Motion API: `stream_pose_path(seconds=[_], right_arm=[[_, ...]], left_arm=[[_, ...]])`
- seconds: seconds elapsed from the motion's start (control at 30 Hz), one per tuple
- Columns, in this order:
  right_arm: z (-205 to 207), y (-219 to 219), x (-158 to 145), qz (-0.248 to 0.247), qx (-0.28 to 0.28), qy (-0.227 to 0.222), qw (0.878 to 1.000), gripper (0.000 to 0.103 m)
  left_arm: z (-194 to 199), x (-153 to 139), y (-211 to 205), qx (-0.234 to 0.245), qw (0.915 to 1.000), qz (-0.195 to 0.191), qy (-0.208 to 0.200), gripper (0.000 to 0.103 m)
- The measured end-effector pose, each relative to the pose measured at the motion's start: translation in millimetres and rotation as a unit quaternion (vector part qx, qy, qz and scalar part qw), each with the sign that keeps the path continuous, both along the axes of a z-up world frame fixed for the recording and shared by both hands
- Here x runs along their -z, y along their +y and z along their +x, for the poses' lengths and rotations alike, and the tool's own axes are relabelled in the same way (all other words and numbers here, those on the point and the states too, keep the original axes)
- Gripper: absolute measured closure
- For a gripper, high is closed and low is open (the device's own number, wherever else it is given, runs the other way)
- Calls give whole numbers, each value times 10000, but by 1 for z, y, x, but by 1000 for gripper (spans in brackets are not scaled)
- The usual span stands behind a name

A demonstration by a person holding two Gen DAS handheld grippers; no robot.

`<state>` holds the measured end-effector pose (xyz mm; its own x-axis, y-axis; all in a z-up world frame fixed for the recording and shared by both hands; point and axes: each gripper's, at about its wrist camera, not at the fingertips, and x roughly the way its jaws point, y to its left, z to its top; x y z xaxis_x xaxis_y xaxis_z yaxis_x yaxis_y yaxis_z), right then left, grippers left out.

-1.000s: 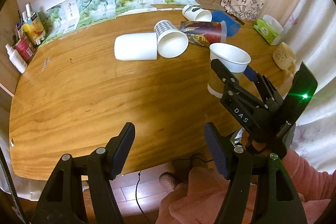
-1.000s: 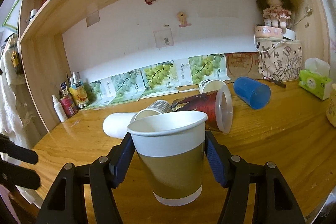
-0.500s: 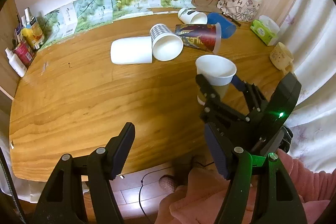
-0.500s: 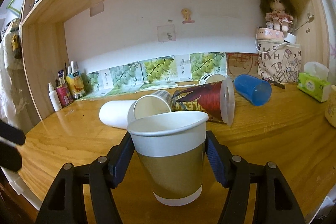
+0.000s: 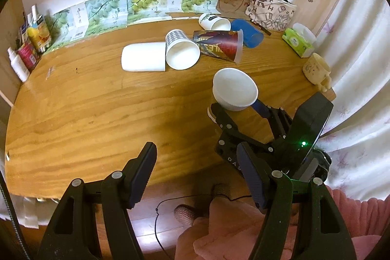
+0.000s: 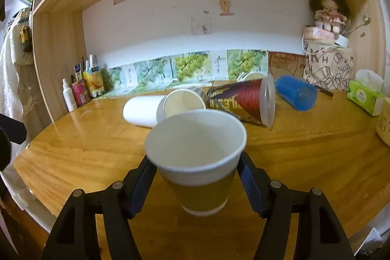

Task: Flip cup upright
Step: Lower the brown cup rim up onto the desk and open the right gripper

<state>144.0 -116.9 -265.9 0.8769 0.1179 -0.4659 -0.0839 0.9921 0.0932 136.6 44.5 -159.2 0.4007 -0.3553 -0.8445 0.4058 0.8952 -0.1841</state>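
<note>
A white paper cup with a gold band [image 6: 202, 182] stands mouth up between the fingers of my right gripper [image 6: 196, 184], which is shut on it low over the wooden table [image 6: 304, 157]. In the left wrist view the same cup [image 5: 235, 89] shows at the right of the table, held by the right gripper [image 5: 240, 109]. My left gripper [image 5: 197, 177] is open and empty above the table's front edge.
Several cups lie on their sides at the back: a white one [image 5: 143, 56], a checked one [image 5: 181, 50], a red printed one [image 5: 219, 44], a blue one [image 5: 248, 32]. A tissue box [image 5: 298, 45] and a beige mug [image 5: 316, 68] stand at the right edge.
My right gripper has moved left and toward the table's middle with the cup and tipped it, so more of its inside shows. My left gripper has risen and pulled back a little.
</note>
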Motion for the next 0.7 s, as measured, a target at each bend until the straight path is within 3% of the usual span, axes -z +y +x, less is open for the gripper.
stream_pose_path(seconds=[0.33, 0.53, 0.7], right_arm=[[-23, -9, -5, -175, -311, 547, 9979, 25], [-41, -33, -34, -138, -335, 790, 9962, 22], [-48, -60, -72, 96, 48, 1187, 9929, 22]], left_arm=[[-19, 10, 9, -698, 9973, -103, 177, 31], [-27, 1, 9, -1340, 9909, -122, -36, 31], [-34, -20, -2, -1584, 9868, -72, -339, 31]])
